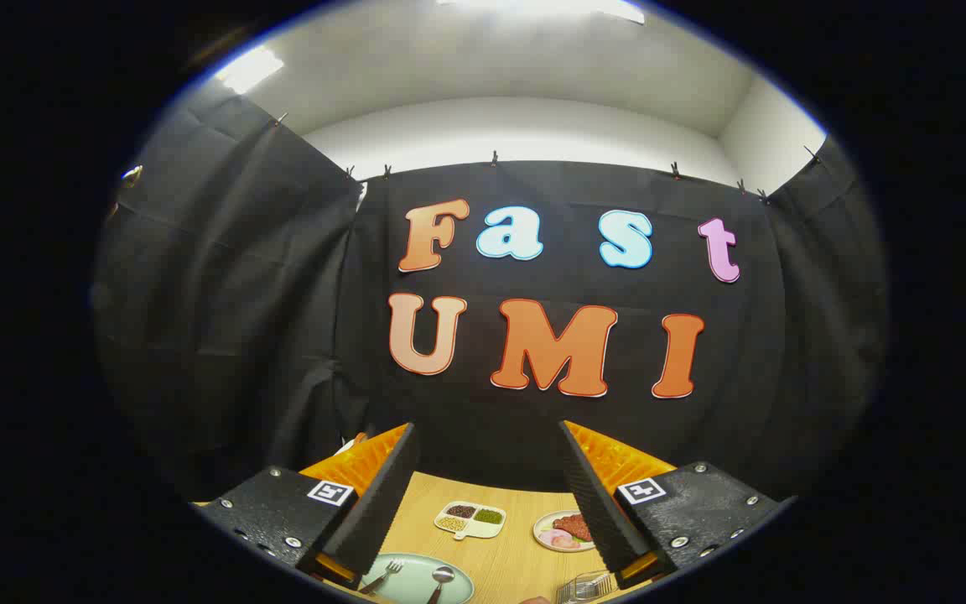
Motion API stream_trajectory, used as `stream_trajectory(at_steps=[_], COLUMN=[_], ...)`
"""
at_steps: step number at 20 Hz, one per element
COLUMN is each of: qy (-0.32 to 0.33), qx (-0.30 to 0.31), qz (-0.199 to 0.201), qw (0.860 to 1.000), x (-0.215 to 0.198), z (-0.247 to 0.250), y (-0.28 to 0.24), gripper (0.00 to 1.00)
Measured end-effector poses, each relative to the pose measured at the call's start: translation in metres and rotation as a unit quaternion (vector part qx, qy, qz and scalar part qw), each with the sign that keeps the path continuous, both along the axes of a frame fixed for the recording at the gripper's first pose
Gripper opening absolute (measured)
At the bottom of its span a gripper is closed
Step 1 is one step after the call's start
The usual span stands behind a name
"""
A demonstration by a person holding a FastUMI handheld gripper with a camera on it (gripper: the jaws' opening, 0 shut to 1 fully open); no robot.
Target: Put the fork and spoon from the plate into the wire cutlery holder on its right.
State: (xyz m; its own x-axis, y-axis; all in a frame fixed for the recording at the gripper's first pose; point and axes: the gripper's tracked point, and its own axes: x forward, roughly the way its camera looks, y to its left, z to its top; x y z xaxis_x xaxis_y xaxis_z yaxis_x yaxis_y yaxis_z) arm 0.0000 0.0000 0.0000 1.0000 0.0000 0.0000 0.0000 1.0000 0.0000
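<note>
The gripper (487,470) is spread wide, holding nothing, above the wooden table (510,564). The fork (383,575) and spoon (441,580) lie on the plate (414,579). Right of the plate stands the wire cutlery holder (585,586); beyond the plate sit a divided tray (470,518) and a food dish (561,532).

Looks like a staged recording booth in a lab rather than a real home: black cloth (223,335) clipped up as walls on three sides, plain white wall and ceiling lights (250,67) above, a small wooden table (508,562) set with dishes of pretend food (470,518).
</note>
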Motion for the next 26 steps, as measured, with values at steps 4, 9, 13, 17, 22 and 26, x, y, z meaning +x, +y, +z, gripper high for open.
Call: stream_trajectory(at_steps=[4,9,13,17,22,26], qy=[0.008,0.017,0.013,0.023,0.064,0.123], qx=[0.014,0.009,0.01,0.023,0.026,0.03], qz=[0.008,0.014,0.026,0.04,0.061,0.075], qw=[1.0,1.0,1.0,0.999,0.996,0.989], x=[0.0,0.005,0.012,0.022,0.036,0.046], z=[-0.003,-0.006,-0.004,-0.008,-0.039,-0.075], y=[0.003,0.007,0.011,0.017,0.029,0.04], gripper=[0.98,0.98,0.98,0.98,0.98,0.98])
